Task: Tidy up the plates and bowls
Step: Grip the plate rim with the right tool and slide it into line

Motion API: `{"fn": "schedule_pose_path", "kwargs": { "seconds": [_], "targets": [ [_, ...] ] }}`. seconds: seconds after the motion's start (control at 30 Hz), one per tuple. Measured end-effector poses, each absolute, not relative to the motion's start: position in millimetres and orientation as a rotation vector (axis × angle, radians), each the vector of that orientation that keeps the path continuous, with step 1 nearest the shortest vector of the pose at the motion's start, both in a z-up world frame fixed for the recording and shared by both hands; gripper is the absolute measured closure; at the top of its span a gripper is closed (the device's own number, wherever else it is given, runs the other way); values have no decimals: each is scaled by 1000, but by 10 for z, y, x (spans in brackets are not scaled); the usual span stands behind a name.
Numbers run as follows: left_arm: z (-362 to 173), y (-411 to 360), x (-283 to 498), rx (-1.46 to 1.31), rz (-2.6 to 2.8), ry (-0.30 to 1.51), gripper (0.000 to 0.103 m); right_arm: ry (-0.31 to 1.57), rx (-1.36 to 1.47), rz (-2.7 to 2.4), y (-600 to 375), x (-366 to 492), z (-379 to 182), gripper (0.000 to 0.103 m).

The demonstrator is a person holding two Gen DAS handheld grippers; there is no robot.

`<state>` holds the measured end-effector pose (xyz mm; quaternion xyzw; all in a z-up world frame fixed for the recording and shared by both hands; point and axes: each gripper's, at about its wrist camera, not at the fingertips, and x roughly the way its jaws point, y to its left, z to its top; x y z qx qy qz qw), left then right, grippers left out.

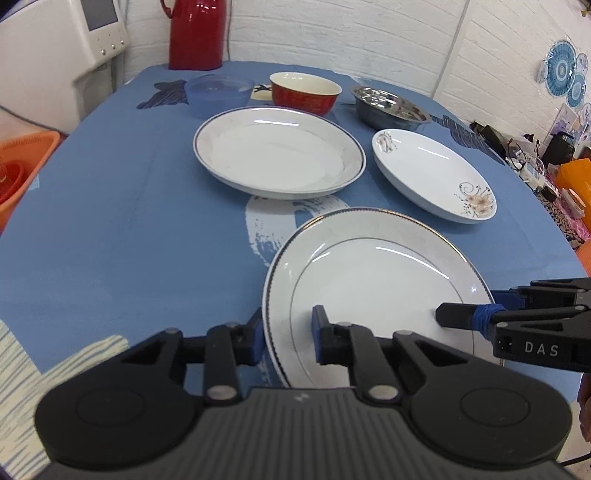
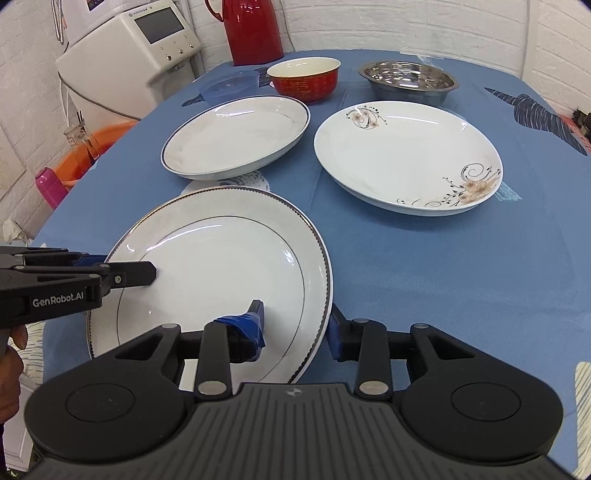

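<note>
A gold-rimmed white plate (image 1: 369, 280) (image 2: 221, 273) lies nearest to me on the blue tablecloth (image 1: 110, 221). My left gripper (image 1: 287, 338) is shut on its left rim, one finger on top and one below. My right gripper (image 2: 297, 328) is shut on the opposite rim in the same way. Whether the plate rests on the cloth or hangs just above it, I cannot tell. Behind it sit a blue-rimmed deep plate (image 1: 279, 155) and a floral plate (image 1: 432, 173). Further back stand a blue plastic bowl (image 1: 218, 92), a red bowl (image 1: 304, 94) and a steel bowl (image 1: 389, 107).
A red thermos jug (image 1: 195, 33) stands at the table's far edge. Off the left side are a white appliance (image 1: 55, 48) and an orange basin (image 1: 22, 166). Clutter fills a shelf at the right (image 1: 546, 162). Bare cloth stretches along the table's left part.
</note>
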<state>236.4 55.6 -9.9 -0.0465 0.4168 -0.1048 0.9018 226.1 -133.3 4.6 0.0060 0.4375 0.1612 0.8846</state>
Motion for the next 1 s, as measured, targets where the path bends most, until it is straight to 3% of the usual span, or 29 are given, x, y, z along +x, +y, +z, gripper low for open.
{"fn": "schedule_pose_path", "kwargs": {
  "seconds": [0.6,1.0],
  "targets": [
    [174,1574,2170,-63,42,778,92,884,35,553,-282,2438,102,82],
    [43,1053,2373,-68,-65,785,92,896,33,419,-727,2416,54,79]
  ]
}}
